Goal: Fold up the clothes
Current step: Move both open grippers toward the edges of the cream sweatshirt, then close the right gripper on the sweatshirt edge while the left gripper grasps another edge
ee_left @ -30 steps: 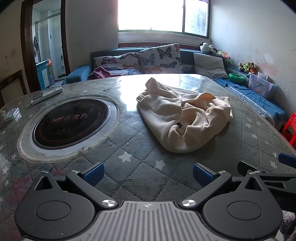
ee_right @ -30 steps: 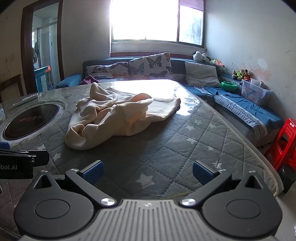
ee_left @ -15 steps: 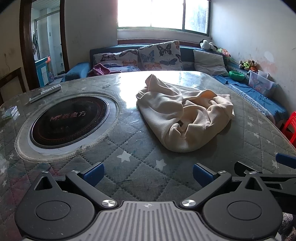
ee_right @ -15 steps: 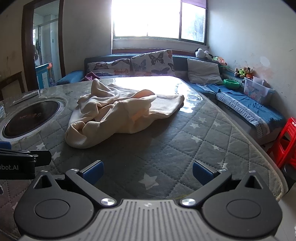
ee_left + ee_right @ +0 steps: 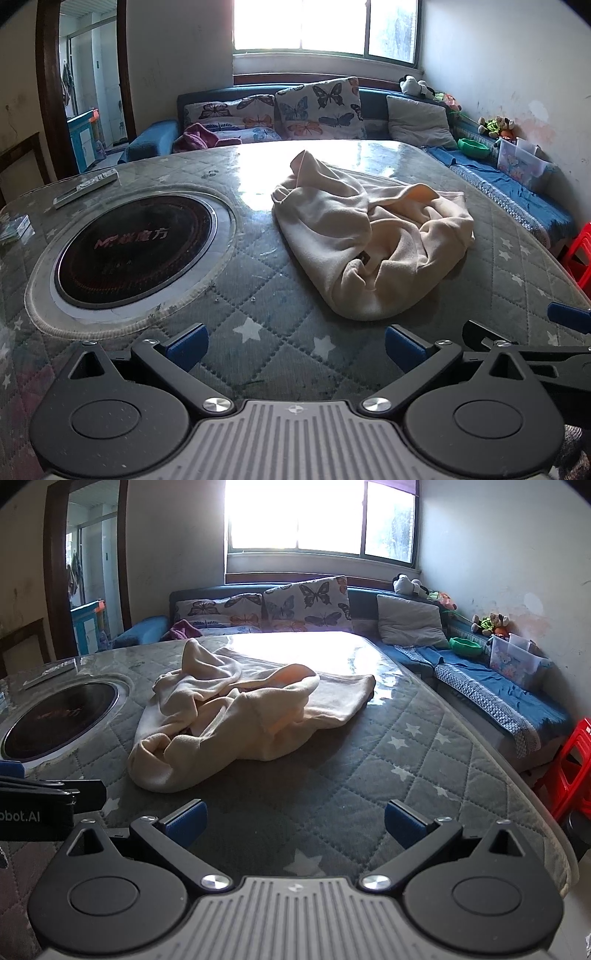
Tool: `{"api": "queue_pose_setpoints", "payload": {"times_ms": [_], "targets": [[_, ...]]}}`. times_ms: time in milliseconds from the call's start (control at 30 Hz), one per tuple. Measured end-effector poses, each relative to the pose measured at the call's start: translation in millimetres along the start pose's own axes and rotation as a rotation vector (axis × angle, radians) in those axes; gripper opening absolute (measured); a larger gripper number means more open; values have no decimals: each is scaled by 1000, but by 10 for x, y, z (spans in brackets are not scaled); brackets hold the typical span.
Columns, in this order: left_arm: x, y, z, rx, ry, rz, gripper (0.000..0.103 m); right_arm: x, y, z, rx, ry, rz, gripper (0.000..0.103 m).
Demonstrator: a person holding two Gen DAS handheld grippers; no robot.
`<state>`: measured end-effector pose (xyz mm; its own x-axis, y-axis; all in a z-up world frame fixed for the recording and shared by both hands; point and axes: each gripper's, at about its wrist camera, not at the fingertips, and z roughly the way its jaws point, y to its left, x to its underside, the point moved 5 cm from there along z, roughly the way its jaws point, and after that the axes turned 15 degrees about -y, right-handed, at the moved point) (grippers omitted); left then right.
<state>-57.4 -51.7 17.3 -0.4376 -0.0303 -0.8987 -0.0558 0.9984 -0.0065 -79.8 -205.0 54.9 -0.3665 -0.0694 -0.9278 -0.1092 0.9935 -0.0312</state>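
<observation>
A crumpled cream garment [image 5: 369, 236] lies in a heap on the quilted grey table cover [image 5: 258, 332], right of the middle in the left wrist view. The same cream garment [image 5: 236, 716] sits left of centre in the right wrist view, one flat end stretching toward the far right. My left gripper [image 5: 294, 345] is open, short of the garment's near edge, holding nothing. My right gripper [image 5: 294, 821] is open too, over bare cover [image 5: 332, 794] in front of the garment. Each gripper shows at the edge of the other's view.
A round black cooktop [image 5: 135, 245] is set into the table at left, with a remote [image 5: 86, 186] behind it. A blue sofa with butterfly cushions [image 5: 317, 109] runs behind and along the right. A red stool [image 5: 569, 768] stands off the table's right edge.
Both grippers have edged forward toward the garment, which looks slightly larger and nearer. The garment itself has not moved, and both grippers stay open.
</observation>
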Motion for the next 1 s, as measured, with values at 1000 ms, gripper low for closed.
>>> {"api": "queue_pose_setpoints", "payload": {"times_ms": [1000], "targets": [[-620, -100, 701, 0, -4, 55, 103, -501, -177, 645, 4, -3, 27, 103]]}}
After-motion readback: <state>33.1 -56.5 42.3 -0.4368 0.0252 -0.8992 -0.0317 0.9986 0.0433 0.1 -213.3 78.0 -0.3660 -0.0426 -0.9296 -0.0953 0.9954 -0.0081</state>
